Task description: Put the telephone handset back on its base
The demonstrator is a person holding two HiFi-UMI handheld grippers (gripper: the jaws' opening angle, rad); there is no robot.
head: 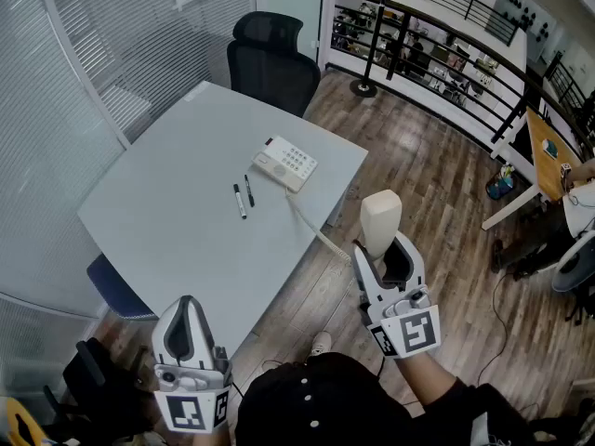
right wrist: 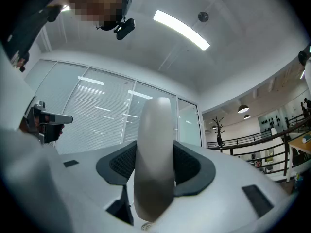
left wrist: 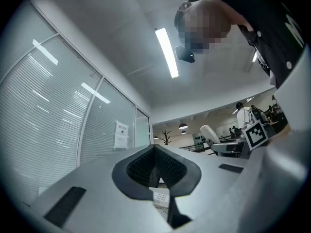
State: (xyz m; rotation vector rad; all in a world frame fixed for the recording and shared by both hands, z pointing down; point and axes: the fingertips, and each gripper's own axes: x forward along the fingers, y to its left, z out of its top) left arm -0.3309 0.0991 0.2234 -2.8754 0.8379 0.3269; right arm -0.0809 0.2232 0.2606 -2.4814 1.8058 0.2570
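The cream telephone base point(head: 286, 163) with its keypad lies on the grey table point(head: 177, 221), towards the table's right edge. The cream handset point(head: 380, 219) stands upright off the table's right side, over the wooden floor. My right gripper point(head: 387, 249) is shut on it, and the handset point(right wrist: 155, 154) fills the gap between the right gripper's point(right wrist: 155, 166) dark pads. A coiled cord point(head: 317, 232) runs from the base towards the handset. My left gripper point(head: 189, 328) hovers at the table's near corner, shut and empty. The base point(left wrist: 160, 196) shows small beneath the left gripper's closed jaws.
Two black markers point(head: 240, 200) lie on the table left of the base. A black office chair point(head: 271, 59) stands at the far end and a blue seat point(head: 116, 288) under the left edge. Glass walls point(head: 56, 72) close off the left; a railing point(head: 446, 54) and another desk point(head: 548, 156) lie to the right.
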